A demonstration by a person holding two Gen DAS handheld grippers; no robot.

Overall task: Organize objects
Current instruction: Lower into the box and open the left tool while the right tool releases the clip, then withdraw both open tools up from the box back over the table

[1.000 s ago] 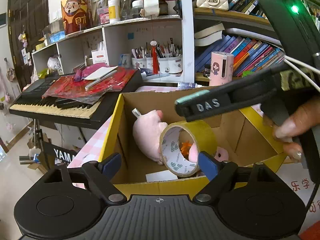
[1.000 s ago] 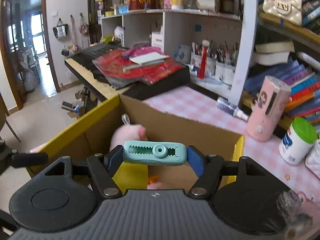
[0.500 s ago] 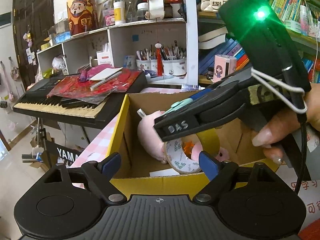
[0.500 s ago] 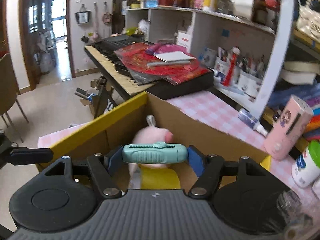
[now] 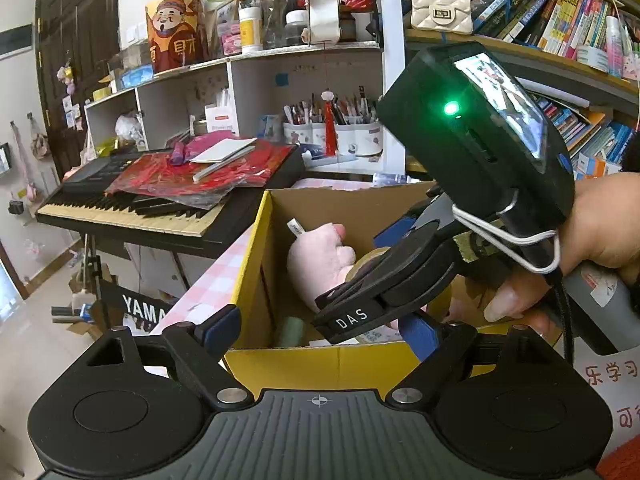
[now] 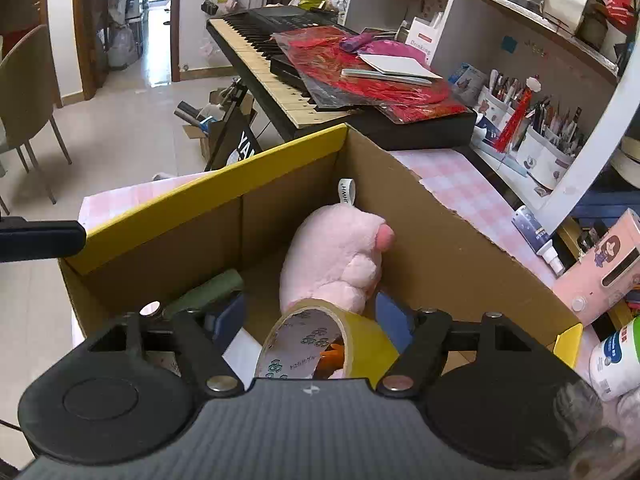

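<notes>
Right gripper (image 6: 310, 320) hangs over the near rim of the box (image 6: 460, 248), fingers spread wide, nothing between the pads; tips dip just inside the box. Left gripper (image 5: 320, 330) sits at the box's near wall from the other side, fingers also apart and empty. Inside the box, nearest the right gripper: tape roll (image 6: 320, 344) standing on edge, yellow-brown, something orange showing through its core. Just left of the tape, a greenish cutter (image 6: 208, 290) lies on the box floor beside the right gripper's left finger; partly hidden, so whether it touches the pad I cannot tell. From the left wrist view the same cutter (image 5: 290, 332) shows as a pale green blur low in the box. Behind the tape, touching it, a pink plush (image 6: 340, 256) leans toward the box's far wall, white tag loop on top. White paper scrap on the box floor under the tape. Box has yellow outer faces, brown inside, stands on a pink checked tablecloth (image 6: 460, 184). Right of the box: pink case (image 6: 604, 264) and a white jar with green lid (image 6: 616, 356), both off the box. Beyond the box's far corner: keyboard (image 6: 272, 52) with red bags piled on it. Farther behind the box: white shelf (image 6: 472, 28) with pen cups (image 6: 540, 152).
</notes>
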